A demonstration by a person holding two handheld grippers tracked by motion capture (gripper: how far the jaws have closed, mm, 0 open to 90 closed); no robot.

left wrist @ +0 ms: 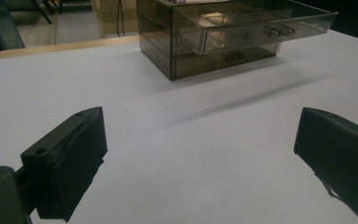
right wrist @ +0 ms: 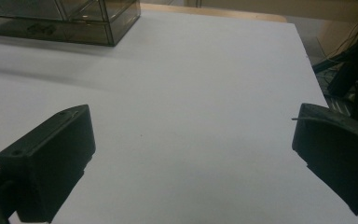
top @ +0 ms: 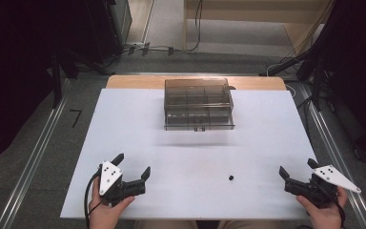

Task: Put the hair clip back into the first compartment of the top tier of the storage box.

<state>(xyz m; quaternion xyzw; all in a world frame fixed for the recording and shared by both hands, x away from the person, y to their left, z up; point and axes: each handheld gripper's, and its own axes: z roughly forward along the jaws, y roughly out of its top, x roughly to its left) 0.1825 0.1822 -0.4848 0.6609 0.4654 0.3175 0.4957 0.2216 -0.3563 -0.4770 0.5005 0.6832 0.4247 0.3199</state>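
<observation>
Overall, one white rectangular tabletop [top: 181, 157] carries everything, laid over a wooden board whose pale strip shows along the far edge. One smoky, see-through plastic drawer cabinet [top: 198, 105] stands near the middle of the far edge; in the left gripper view its upper drawer [left wrist: 261, 25] is pulled out toward the person, and small handles show on the drawer fronts. How many drawers it has cannot be told.

Two black two-jaw grippers rest at the near edge, each held by a hand and topped with a white three-cornered plate. The left gripper [top: 132, 167] sits by the near left corner, its jaws spread wide apart with nothing between them. The right gripper [top: 298, 168] sits by the near right corner, jaws likewise parted and empty.

One tiny black object [top: 231, 178] lies alone on the surface toward the near edge, between the grippers and closer to the right one; it is too small to identify. Bare white surface lies between it and either gripper.

Beyond the far edge, cables trail on the floor.
</observation>
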